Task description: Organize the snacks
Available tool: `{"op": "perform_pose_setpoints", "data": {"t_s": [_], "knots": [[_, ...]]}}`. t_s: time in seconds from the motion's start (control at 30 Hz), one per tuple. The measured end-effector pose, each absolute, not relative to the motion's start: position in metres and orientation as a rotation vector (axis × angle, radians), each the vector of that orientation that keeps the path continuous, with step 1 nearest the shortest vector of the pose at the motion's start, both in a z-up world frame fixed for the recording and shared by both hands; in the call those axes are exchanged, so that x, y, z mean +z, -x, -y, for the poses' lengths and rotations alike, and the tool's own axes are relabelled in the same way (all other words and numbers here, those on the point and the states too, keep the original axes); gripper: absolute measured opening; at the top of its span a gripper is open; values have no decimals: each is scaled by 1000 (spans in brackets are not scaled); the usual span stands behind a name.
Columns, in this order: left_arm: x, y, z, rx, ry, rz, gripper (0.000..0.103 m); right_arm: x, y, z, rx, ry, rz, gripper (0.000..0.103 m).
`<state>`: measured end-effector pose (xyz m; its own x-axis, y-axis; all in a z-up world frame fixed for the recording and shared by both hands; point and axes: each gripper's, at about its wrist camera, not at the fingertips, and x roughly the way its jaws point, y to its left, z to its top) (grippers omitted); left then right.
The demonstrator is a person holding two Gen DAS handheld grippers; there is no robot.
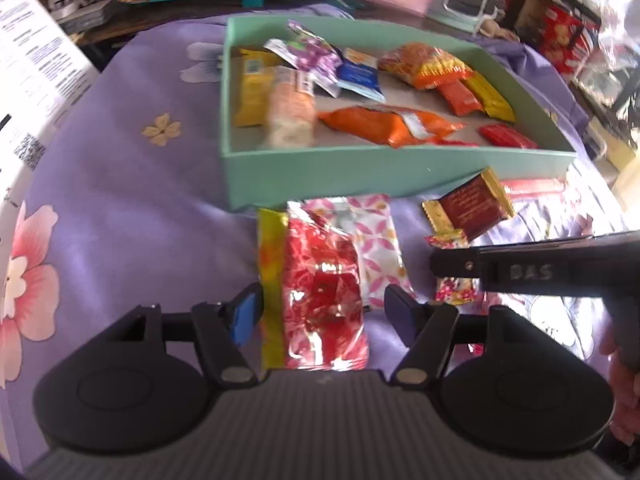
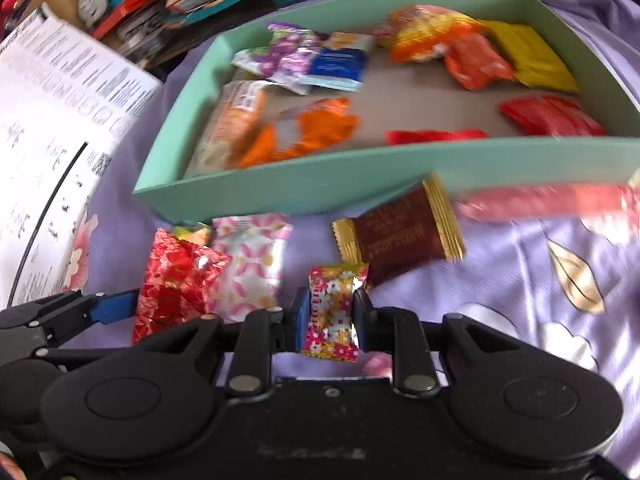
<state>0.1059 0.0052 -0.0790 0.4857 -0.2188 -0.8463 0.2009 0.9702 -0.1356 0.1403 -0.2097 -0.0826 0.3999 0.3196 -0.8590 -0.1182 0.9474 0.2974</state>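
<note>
Teal box (image 1: 360,176) already holds most snacks; five lie outside. Right gripper (image 2: 331,322) pinches a floral candy (image 2: 334,312); left gripper (image 1: 320,314) straddles a red pack (image 1: 324,300), fingers wide apart.

glossy foil packet (image 1: 320,296), matt cloth (image 1: 132,184)

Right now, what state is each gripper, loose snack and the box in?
Left gripper: jaws open, straddling the red foil packet, not closed on it.
Right gripper: jaws shut on the small floral candy.
Pink patterned packet: lying flat on the cloth.
Brown-and-gold packet: lying on the cloth by the box wall.
Green box: lidless, several snacks inside.
</note>
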Motion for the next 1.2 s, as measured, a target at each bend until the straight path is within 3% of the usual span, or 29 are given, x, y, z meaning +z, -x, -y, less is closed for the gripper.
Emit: {"op": "perform_pose_setpoints", "data": {"t_s": [0.13,0.23,0.27,0.3,0.93,1.2], "knots": [[-87,-108,7,-233,-23,-1046,63,-82,-134,216,283,-180,-1112,21],[-87,-105,11,-217,-55,-1027,36,-83,-127,216,293,-130,-1088,21],[-86,-105,9,-215,-47,-1031,22,-84,-125,216,294,-122,-1082,21],[-86,-106,8,-210,-43,-1039,18,-84,-123,215,295,-120,-1076,21],[-32,-84,3,-246,27,-968,16,-42,-102,237,331,-184,-989,21],[-66,-88,-11,-233,58,-1056,18,-50,-98,234,325,-174,-1025,21]]}}
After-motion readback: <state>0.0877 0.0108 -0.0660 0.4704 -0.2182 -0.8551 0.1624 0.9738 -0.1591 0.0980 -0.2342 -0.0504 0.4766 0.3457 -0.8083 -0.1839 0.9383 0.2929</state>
